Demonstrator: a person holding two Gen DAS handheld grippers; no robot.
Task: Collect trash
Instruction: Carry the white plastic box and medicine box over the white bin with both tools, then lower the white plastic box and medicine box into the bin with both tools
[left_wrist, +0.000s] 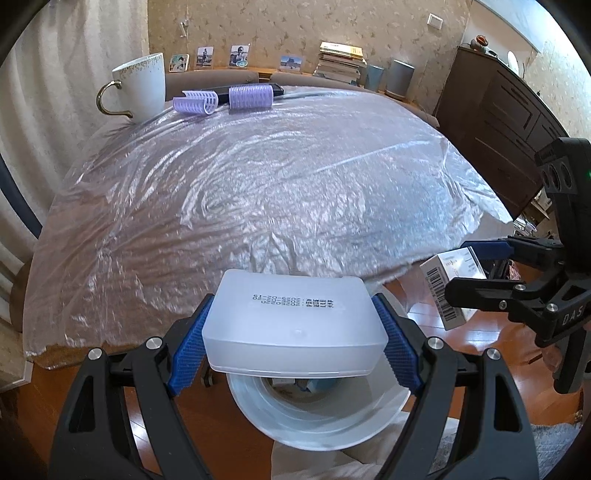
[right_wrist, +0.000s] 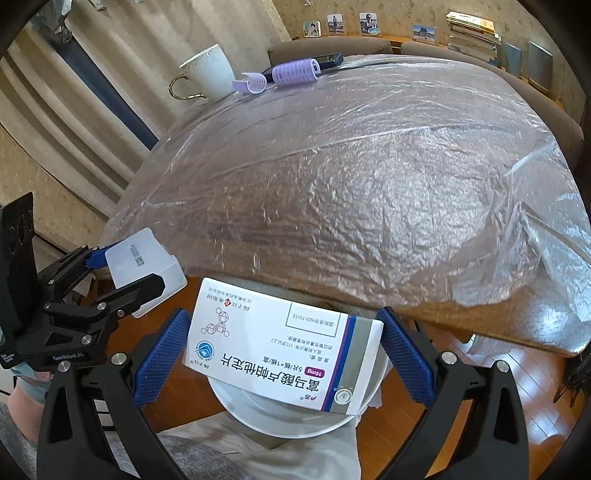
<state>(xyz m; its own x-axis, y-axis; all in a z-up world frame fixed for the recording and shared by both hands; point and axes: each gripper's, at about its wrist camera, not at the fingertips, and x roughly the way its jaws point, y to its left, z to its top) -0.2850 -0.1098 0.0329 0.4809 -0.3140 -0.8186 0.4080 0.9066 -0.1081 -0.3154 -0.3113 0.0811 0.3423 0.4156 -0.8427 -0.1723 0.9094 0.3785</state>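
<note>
While both grippers hang past the near edge of the counter (left_wrist: 258, 177), each has a piece of trash clamped between its blue fingers. The left gripper (left_wrist: 293, 332) stands fairly wide, its fingers (left_wrist: 190, 349) pressing on the two short ends of a frosted plastic box (left_wrist: 295, 325): a flat, milky, translucent case with rounded corners and a few lines of small black print on its top face. Directly under those fingers sits a white bin (left_wrist: 317, 413), round and lined with a pale bag, with some scraps dimly visible inside. The right gripper (right_wrist: 286, 347) is closed on a medicine carton (right_wrist: 284, 343), a white cardboard pack with purple and grey bands at one end, a purple dosage tag, large dark lettering, a molecule sketch and a round blue logo; a barcode shows on its end in the left view. This carton also hangs over the bin's rim (right_wrist: 280, 421), below the fingers. Ahead of both pairs of fingers the counter lies under a crinkled clear plastic sheet (right_wrist: 369, 177). At its far end, well away from the fingers, stand a white mug (left_wrist: 142, 86) with a gold handle, two lilac hair rollers (left_wrist: 251, 96) and a dark phone (right_wrist: 327, 60).
</note>
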